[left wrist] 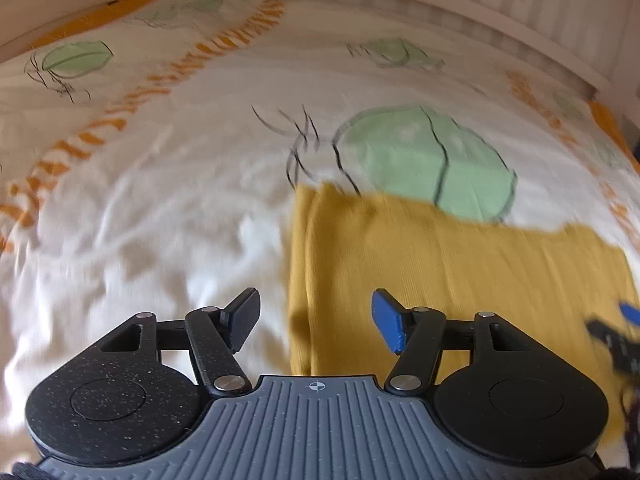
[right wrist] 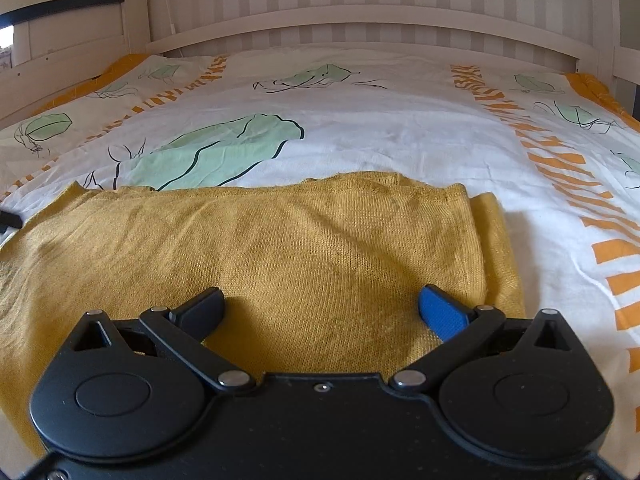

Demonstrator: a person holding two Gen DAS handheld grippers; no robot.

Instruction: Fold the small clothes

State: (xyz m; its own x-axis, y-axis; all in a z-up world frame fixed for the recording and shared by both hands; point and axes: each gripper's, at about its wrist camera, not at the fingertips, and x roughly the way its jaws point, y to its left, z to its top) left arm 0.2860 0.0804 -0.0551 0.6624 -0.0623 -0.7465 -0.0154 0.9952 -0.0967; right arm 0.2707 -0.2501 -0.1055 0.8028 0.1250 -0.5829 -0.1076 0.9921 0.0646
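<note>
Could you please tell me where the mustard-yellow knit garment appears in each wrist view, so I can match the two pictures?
Left wrist: mustard garment fills the lower right, its left edge between the open fingers.
Right wrist: it spans the lower centre and left, under the open fingers.
Shared landmark: the green leaf print just beyond its far edge.

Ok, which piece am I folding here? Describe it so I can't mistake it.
Start from the white bedspread printed with green leaves and orange stripes, inside the pale wooden bed frame. Lying flat on it, right under the open right hand-held gripper, is the mustard-yellow knit garment. It is the only plain, solid-coloured cloth there, with one side already doubled over.
</note>
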